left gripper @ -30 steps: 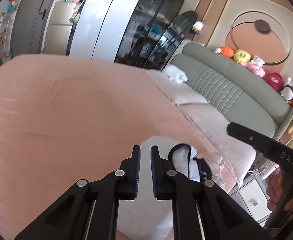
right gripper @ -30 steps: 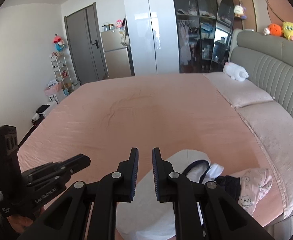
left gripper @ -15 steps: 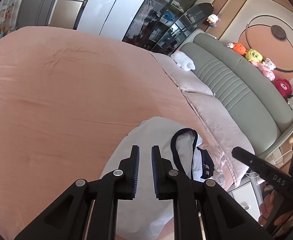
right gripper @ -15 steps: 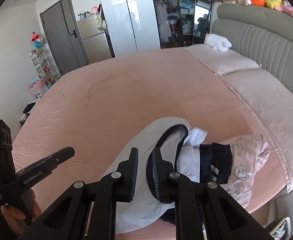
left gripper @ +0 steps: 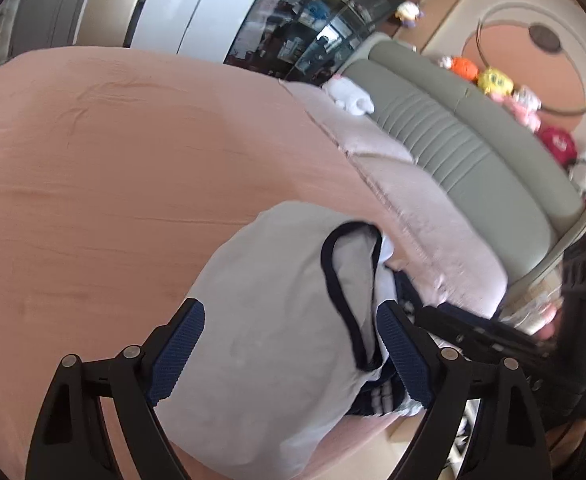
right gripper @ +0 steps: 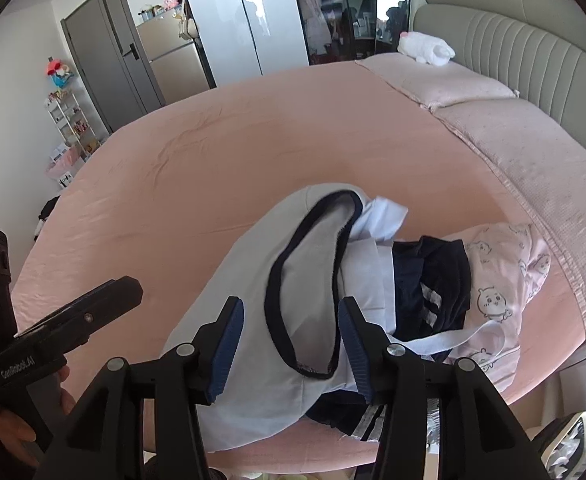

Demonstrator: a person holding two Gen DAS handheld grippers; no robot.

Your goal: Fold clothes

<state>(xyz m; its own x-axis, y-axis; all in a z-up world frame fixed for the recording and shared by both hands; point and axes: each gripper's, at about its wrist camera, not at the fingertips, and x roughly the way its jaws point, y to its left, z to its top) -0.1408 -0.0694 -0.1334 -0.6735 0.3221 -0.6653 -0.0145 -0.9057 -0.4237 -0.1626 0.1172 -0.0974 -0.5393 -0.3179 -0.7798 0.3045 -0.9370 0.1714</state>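
My left claw (left gripper: 291, 350): jaws opening, set wide, blue pads (left gripper: 177, 350) clear of the cloth, nothing held. It hangs over the white top (left gripper: 277, 320), which shows between the jaws from above.

My right claw (right gripper: 289, 346): jaws opening, about half spread, nothing gripped. The navy collar (right gripper: 293, 280) of the white top (right gripper: 249, 280) loops between its pads; the pads do not press on it.

White top: pale, lying rumpled at the near edge of the bed (right gripper: 213, 168), collar open toward the headboard (right gripper: 513, 40).

Navy garment (right gripper: 433, 280): dark, with white stripes, lying partly under the white top on its right side in the right wrist view.

Pink garment (right gripper: 505, 276): printed with small cartoon animals, touching the navy garment, nearer the pillows (right gripper: 473, 108). A white strap (right gripper: 453, 336) lies across its near edge.

Bed: peach sheet, lightly creased, mostly bare beyond the clothes. Two pale pink pillows along the grey-green headboard. One white plush (right gripper: 425, 48) on the far pillow.

Each claw shows in the other's view: the left at lower left with fingers (right gripper: 1, 424) of a hand on its grip, the right (left gripper: 489, 344) at lower right.

Wardrobe (right gripper: 245, 20): white and dark glass doors past the bed. Grey door (right gripper: 97, 64) to its left.
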